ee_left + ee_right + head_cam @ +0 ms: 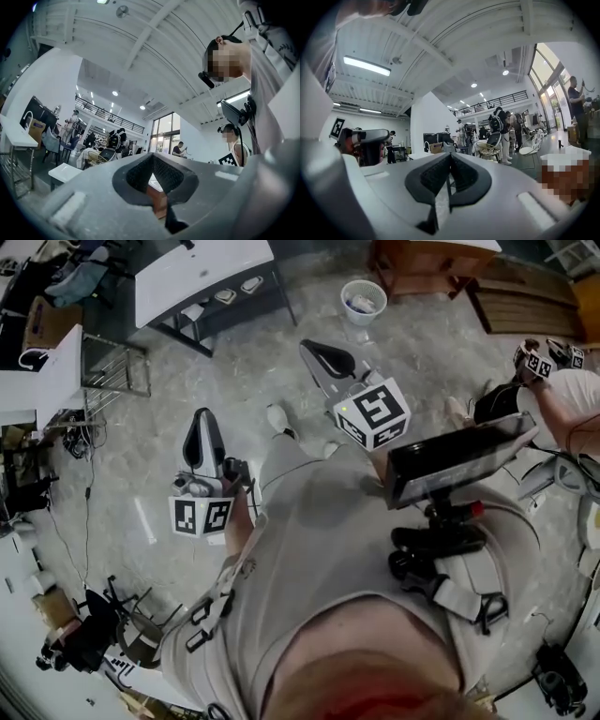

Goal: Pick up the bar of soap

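No bar of soap shows in any view. In the head view my left gripper (201, 420) is held out over the grey floor at my left, jaws together and nothing in them. My right gripper (317, 351) reaches further forward at centre, jaws together as well and holding nothing. The left gripper view has the left gripper (153, 161) aimed slightly upward into a large hall, its dark pads meeting. The right gripper view shows the right gripper (450, 159) pointing level across the same hall, its pads closed on each other.
A white table (202, 273) on a dark frame stands ahead at left, a white bucket (363, 301) ahead of the right gripper, and wooden furniture (431, 263) beyond it. Another person (562, 399) stands at right. A metal rack (112, 367) is at left.
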